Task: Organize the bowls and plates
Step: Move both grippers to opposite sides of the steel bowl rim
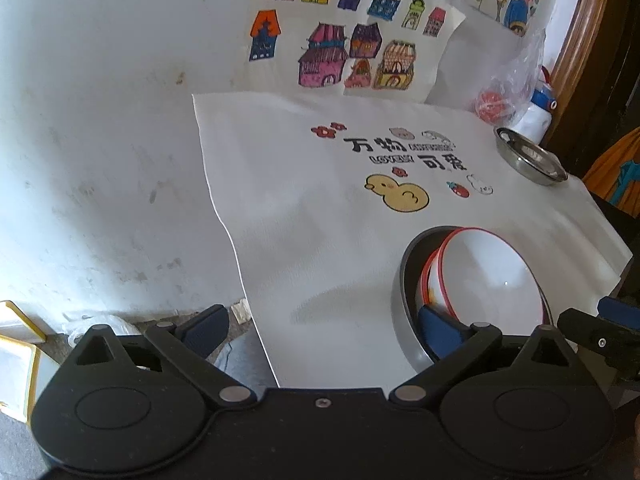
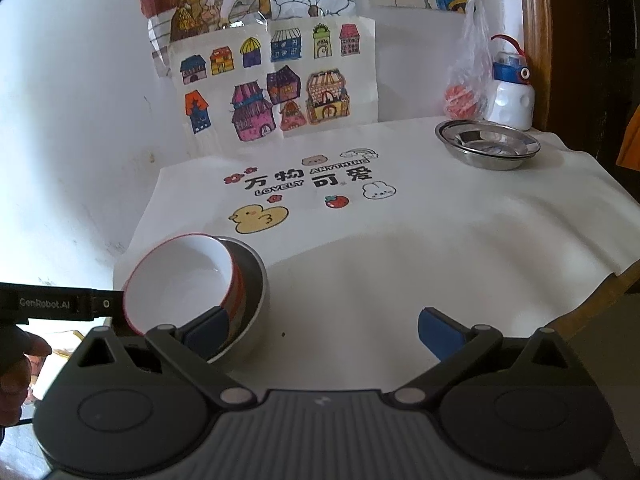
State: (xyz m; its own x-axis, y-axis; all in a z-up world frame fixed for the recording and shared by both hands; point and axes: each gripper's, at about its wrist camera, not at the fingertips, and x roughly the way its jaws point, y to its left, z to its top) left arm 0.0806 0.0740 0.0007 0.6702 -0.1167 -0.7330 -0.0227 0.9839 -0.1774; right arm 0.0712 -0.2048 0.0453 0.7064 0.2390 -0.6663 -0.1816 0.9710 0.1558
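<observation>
White-clothed bench [image 2: 400, 280] | red-rimmed bowl [image 2: 180, 276] tilted in grey bowl [image 2: 256, 280] | left claw [image 1: 324, 332] wide, possibly touching | right claw [image 2: 320, 332] wide

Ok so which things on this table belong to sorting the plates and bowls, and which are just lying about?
Job:
white red-rimmed bowl, tilted
grey bowl holding it
stacked shiny steel plates

Lying about:
white water bottle with blue lid
clear plastic bag with something red inside
coloured house drawings on the wall
printed white cloth
</observation>
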